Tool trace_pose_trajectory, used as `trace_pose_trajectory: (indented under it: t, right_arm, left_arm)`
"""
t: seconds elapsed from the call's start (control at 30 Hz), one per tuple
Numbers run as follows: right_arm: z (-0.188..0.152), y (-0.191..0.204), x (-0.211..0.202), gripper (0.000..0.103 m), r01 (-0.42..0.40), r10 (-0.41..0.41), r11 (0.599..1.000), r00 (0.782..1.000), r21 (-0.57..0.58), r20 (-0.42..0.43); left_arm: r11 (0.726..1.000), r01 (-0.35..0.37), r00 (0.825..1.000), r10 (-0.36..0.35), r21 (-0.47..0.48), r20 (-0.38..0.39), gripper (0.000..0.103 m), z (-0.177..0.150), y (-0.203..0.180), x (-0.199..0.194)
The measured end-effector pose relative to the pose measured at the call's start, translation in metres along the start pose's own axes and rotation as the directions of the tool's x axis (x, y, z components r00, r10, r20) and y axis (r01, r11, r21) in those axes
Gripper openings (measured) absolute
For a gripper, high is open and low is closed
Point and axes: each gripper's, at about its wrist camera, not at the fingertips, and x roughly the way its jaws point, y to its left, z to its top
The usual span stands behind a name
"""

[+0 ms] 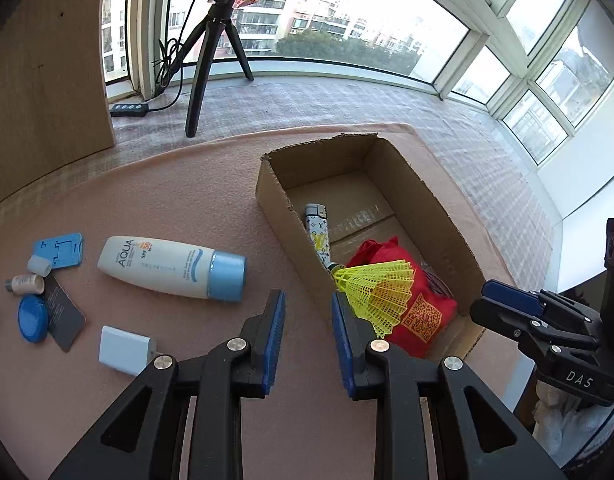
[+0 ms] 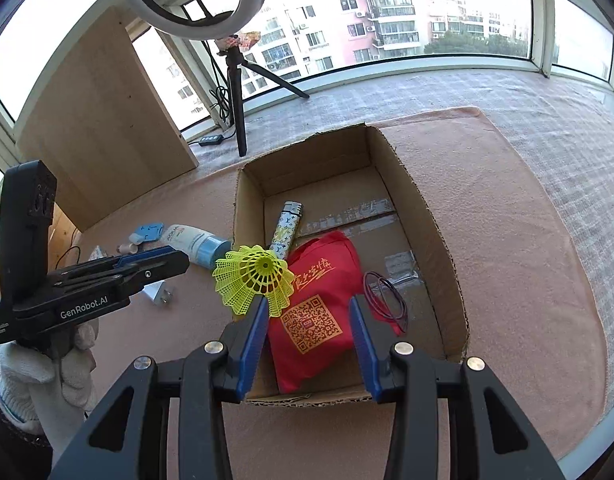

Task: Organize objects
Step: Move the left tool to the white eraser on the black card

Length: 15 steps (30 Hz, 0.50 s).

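Note:
An open cardboard box (image 1: pixel 275 204) (image 2: pixel 427 216) stands on the pink mat. Inside lie a patterned lighter (image 1: pixel 318 236) (image 2: pixel 285 232), a red bag with a QR code (image 1: pixel 423 312) (image 2: pixel 319 280) and a dark red loop (image 2: pixel 383 296). A yellow shuttlecock (image 1: pixel 375 296) (image 2: pixel 253 276) sits at the box's near left wall, against the bag; no finger touches it. My left gripper (image 1: pixel 309 316) (image 2: pixel 179 260) is open and empty, just left of the box. Over the box's near end, my right gripper (image 2: pixel 309 320) (image 1: pixel 487 300) is open above the bag.
Left of the box lie a white AQUA bottle with a blue cap (image 1: pixel 171 268), a white charger (image 1: pixel 125 350), a blue stand (image 1: pixel 59 250), a blue round lid (image 1: pixel 33 318), a dark card (image 1: pixel 63 312) and a small vial (image 1: pixel 25 284). A tripod (image 1: pixel 203 68) and wooden board (image 1: pixel 47 72) stand behind.

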Motion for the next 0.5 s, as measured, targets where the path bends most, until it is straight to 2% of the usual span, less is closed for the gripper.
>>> trace_pose_trajectory:
  t: [0.27, 0.5]
  right_arm:
    - [-0.017, 0.058, 0.007, 0.038, -0.062, 0.060, 0.996, 0.998, -0.056, -0.031]
    - [-0.027, 0.104, 0.019, 0.038, -0.093, 0.087, 0.990, 0.994, -0.103, -0.063]
  left_arm:
    - [0.997, -0.058, 0.998, 0.059, -0.052, 0.002, 0.026, -0.041, 0.062, -0.045]
    - [0.981, -0.131, 0.991, 0.132, -0.146, -0.004, 0.026, -0.045, 0.136, -0.066]
